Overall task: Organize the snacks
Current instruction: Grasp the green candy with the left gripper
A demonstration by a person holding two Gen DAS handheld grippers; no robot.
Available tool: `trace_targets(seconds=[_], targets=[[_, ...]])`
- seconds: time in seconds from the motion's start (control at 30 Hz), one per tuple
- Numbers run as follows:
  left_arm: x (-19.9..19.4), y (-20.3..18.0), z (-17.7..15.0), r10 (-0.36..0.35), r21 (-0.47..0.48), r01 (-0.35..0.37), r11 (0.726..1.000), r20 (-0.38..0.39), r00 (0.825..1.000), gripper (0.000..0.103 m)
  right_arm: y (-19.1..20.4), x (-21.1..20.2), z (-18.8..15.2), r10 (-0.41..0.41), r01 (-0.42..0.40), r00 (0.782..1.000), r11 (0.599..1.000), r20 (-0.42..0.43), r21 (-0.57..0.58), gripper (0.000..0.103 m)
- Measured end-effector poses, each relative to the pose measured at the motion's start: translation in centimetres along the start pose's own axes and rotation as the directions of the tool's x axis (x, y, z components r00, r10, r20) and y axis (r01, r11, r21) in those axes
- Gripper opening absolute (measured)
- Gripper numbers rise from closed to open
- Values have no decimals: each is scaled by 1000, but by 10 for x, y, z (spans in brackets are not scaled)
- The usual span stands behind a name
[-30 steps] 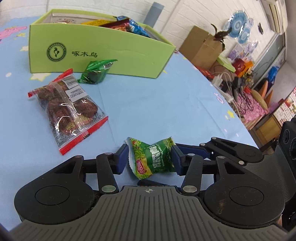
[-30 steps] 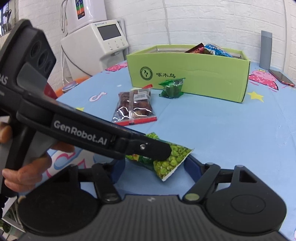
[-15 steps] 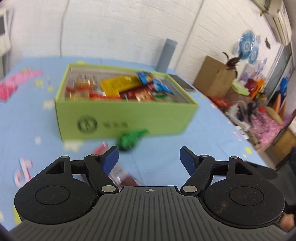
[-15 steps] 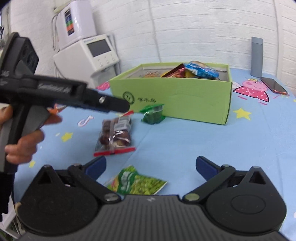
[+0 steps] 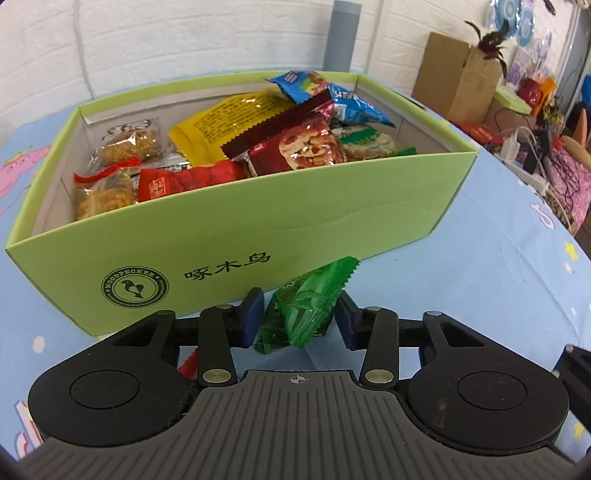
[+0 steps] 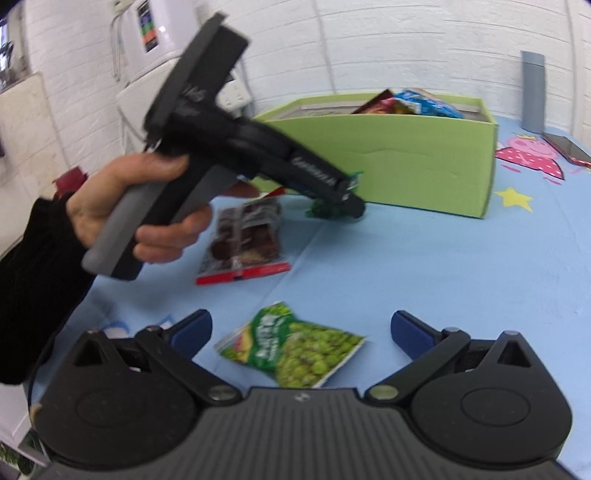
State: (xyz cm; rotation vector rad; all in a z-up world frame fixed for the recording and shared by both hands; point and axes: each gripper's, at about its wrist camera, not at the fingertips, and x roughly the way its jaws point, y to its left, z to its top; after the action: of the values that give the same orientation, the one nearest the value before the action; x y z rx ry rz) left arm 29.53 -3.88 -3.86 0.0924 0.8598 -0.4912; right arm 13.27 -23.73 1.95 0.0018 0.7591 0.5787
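Observation:
A green open box (image 5: pixel 229 236) full of snack packets stands on the blue table; it also shows in the right wrist view (image 6: pixel 406 155). My left gripper (image 5: pixel 300 317) has its blue pads at both sides of a small green candy packet (image 5: pixel 306 306) lying by the box's front wall; the jaws are partly closed around it. In the right wrist view the left gripper (image 6: pixel 351 201) is down at that packet. My right gripper (image 6: pixel 301 328) is open and empty, above a green pea packet (image 6: pixel 291 350). A clear packet of dark cakes (image 6: pixel 243 240) lies between them.
A grey cylinder (image 5: pixel 341 35) stands behind the box. A phone (image 6: pixel 567 147) lies at the far right of the table. A white appliance (image 6: pixel 155 55) stands beyond the table's left edge. A cardboard box (image 5: pixel 458 74) and clutter are off to the right.
My left gripper let go of the pea packet, swung over to the box and came down around the small green packet. My right gripper pulled back a little and stays open.

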Motion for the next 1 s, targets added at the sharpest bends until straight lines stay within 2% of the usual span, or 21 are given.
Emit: trace_targets(seconds=[0.17, 0.27, 0.37, 0.5, 0.73, 0.87, 1.0], targets=[[0, -8, 2, 17, 13, -17, 1000, -6, 1000, 17, 23, 12, 7, -99, 100, 995, 981, 18, -167, 103], [-4, -16, -1, -7, 15, 7, 1000, -17, 1000, 14, 31, 21, 5, -85, 75, 996, 966, -30, -247, 103], [-14, -23, -10, -46, 14, 46, 999, -30, 999, 13, 21, 18, 0, -88, 78, 995, 979, -51, -188, 103], [-33, -36, -28, -70, 26, 71, 997, -20, 997, 13, 6, 4, -9, -151, 146, 988, 982, -37, -122, 102], [-85, -44, -67, -73, -4, 73, 997, 30, 997, 13, 5, -23, -25, -212, 208, 976, 975, -43, -76, 103], [-106, -38, -91, -56, -41, 57, 998, 25, 998, 13, 21, -28, -23, -151, 151, 988, 983, 1, -106, 102], [-116, -31, -110, -47, -66, 47, 997, 7, 999, 14, 24, -15, -16, -162, 161, 987, 981, 0, -110, 102]])
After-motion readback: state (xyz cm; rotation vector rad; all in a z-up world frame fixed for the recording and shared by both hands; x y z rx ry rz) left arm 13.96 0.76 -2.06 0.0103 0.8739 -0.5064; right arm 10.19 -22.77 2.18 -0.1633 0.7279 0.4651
